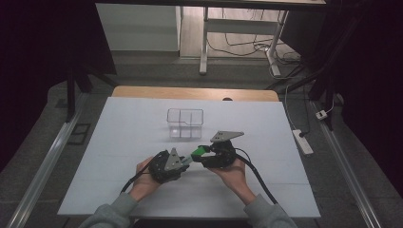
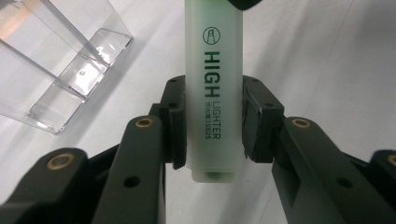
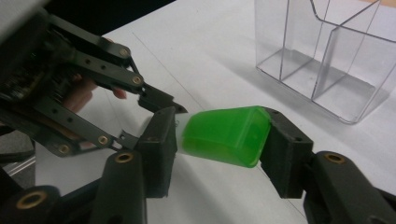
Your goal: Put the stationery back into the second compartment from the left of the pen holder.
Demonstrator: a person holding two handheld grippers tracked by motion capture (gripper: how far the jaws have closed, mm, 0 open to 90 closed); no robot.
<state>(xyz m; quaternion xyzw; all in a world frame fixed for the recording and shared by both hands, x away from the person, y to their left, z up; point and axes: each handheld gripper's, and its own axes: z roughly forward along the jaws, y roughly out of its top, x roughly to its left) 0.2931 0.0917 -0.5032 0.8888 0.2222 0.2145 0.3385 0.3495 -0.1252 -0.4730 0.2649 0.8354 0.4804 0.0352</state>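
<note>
A highlighter (image 1: pixel 195 153) with a pale green body (image 2: pixel 214 84) and a bright green cap (image 3: pixel 226 135) hangs just above the white table (image 1: pixel 119 142), spanning both grippers. My left gripper (image 1: pixel 186 161) is shut on the body, which reads "HIGH LIGHTER", with both pads (image 2: pixel 176 126) pressed on its sides. My right gripper (image 1: pixel 201 152) is shut on the cap. In the right gripper view the left gripper (image 3: pixel 161 114) sits just past the cap; whether the cap is still seated is unclear. A clear divided organiser (image 1: pixel 185 122) stands behind, empty.
The organiser (image 3: pixel 327 56) is close to the grippers, up and to the left in the left gripper view (image 2: pixel 56 70). A wooden table edge (image 1: pixel 195 92) runs along the back. A power strip (image 1: pixel 302 141) lies on the floor to the right.
</note>
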